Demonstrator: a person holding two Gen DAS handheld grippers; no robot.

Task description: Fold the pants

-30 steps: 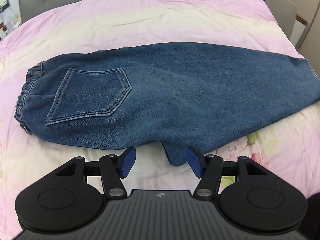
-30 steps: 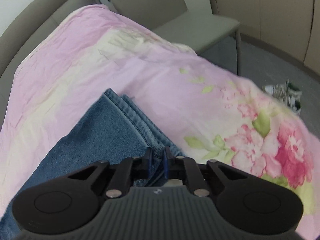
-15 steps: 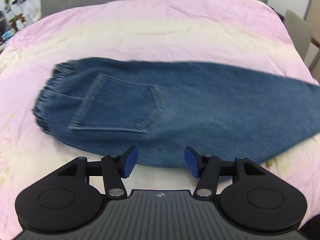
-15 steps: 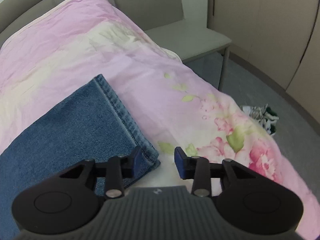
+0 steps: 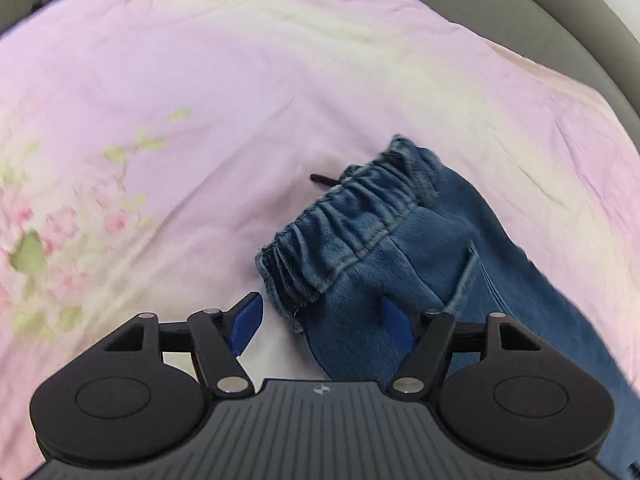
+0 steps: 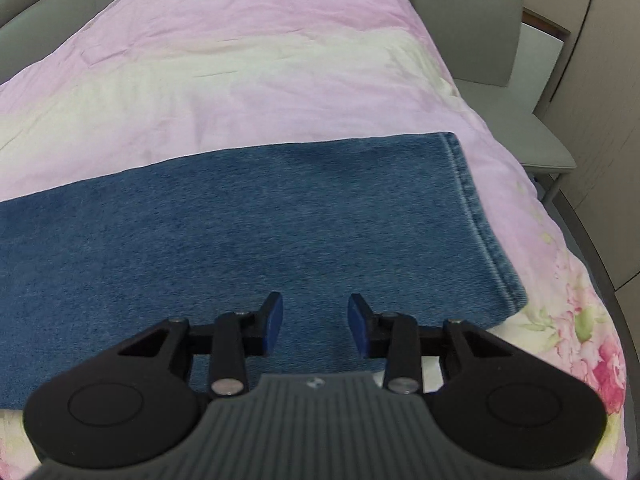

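A bed covered with a pink and cream quilt (image 6: 248, 60) printed with flowers takes up most of both views, and a grey chair (image 6: 480, 32) stands beside it at the right of the right wrist view. Across the quilt lie the blue denim pants (image 6: 256, 216), folded lengthwise with one leg over the other, flat and smooth at the leg end. Their hem (image 6: 476, 216) runs down the right side of that view, stitched double. At the other end, in the left wrist view, the gathered elastic waistband (image 5: 344, 216) bunches up beside a back pocket seam, and a dark drawstring tip (image 5: 320, 179) pokes out onto the quilt (only its end shows). The left gripper (image 5: 322, 322) has its jaws spread wide, having just been opening; the near corner of the waistband lies between the blue pads (image 5: 246, 322), which do not press on it. The right gripper (image 6: 315, 326) hangs over the lower leg near the hem with its jaws partly apart, denim beneath the gap, nothing grasped.
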